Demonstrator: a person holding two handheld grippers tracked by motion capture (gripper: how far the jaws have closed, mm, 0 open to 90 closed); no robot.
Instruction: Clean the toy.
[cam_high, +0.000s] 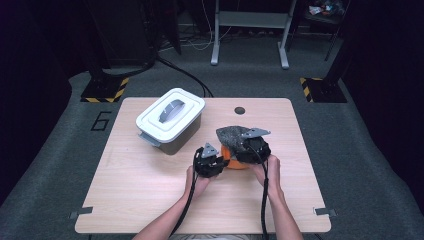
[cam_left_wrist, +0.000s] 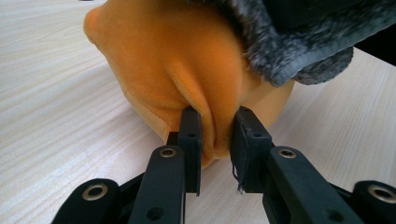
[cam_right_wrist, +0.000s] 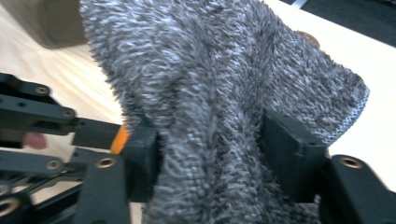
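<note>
We hold the orange toy (cam_left_wrist: 187, 60) tight in the left gripper (cam_left_wrist: 215, 140) and keep it still, while the right gripper (cam_right_wrist: 210, 149), half open around the grey cloth (cam_right_wrist: 219, 88), gently lets go

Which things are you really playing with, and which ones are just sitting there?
In use:
- orange plush thing, pinched by the left gripper
- grey fuzzy cloth, between the right gripper jaws

Just sitting there:
- white lidded box
- wooden table
</note>
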